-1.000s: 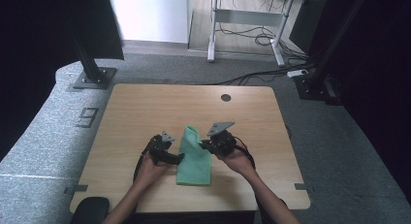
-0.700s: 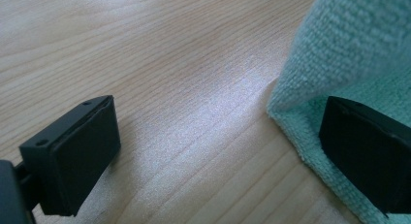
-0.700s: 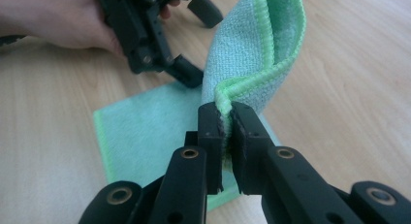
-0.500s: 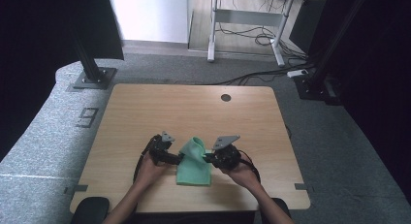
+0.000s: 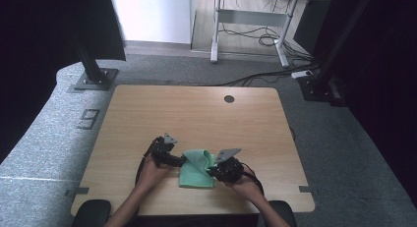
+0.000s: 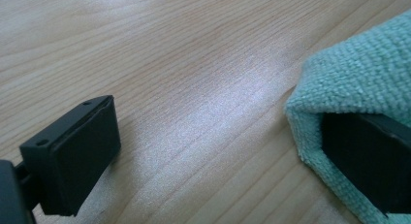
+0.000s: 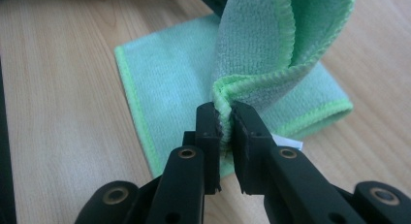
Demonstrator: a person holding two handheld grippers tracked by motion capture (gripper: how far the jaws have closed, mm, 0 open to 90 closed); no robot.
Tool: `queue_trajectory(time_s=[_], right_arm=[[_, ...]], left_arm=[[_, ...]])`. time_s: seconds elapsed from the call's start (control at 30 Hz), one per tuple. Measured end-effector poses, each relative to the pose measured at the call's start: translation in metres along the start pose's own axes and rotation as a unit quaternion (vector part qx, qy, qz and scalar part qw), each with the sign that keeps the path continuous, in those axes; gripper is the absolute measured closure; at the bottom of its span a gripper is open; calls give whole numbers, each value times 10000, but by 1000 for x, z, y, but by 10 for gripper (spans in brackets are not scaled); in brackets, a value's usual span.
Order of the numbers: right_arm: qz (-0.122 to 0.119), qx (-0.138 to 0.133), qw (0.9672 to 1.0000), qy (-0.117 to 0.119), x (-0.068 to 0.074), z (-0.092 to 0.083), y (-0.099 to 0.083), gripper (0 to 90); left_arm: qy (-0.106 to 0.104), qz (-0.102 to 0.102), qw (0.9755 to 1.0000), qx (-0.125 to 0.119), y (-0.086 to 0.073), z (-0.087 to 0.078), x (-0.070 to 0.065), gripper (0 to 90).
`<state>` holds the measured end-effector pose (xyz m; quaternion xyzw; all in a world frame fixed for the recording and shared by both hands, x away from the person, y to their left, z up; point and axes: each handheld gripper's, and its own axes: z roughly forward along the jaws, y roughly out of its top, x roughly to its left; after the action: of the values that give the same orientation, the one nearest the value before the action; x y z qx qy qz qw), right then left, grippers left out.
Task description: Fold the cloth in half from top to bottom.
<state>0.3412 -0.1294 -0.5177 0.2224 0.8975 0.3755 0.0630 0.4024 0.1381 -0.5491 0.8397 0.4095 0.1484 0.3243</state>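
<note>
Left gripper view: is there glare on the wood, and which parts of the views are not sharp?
Left gripper view: a soft pale glare band crosses the table; the green cloth is sharp. Right gripper view: the right gripper is crisp, its base blurred. High view: evenly lit table, dark surroundings.

The wooden table (image 5: 162, 114) has a light grain finish and a round cable port (image 5: 229, 99) near its far edge. It stands on grey carpet (image 5: 344, 153). Black curtains (image 5: 44, 35) flank both sides. Behind, a white desk frame (image 5: 246, 25) stands over loose cables (image 5: 255, 38) on bright flooring.
</note>
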Motion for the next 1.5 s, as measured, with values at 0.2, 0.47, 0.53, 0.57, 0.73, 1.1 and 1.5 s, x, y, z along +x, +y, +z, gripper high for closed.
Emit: queue_trajectory(time_s=[0.2, 0.47, 0.53, 0.57, 0.73, 1.1, 1.5], right_arm=[[96, 65, 9999, 47, 2, 7, -10, 799], [185, 40, 9998, 77, 1, 9, -14, 795], [208, 13, 9997, 90, 1, 9, -15, 792], [210, -3, 9997, 97, 0, 9, -15, 790], [227, -11, 9997, 77, 1, 9, -16, 781], [259, -49, 9996, 28, 3, 10, -17, 775], [397, -110, 9991, 67, 3, 4, -19, 690]], left_arm=[[-49, 32, 10000, -20, 0, -1, 0, 19], [-618, 359, 9974, 37, -1, -12, 1, 60], [-560, 553, 9969, 8, 1, -19, -2, 60], [-594, 604, 9964, -50, 2, -23, -4, 60], [-423, 638, 9967, -277, 17, -37, -1, 64], [-538, 869, 9944, -272, 76, -7, -5, 77], [-825, 1044, 9909, -190, 55, -4, -11, 80]])
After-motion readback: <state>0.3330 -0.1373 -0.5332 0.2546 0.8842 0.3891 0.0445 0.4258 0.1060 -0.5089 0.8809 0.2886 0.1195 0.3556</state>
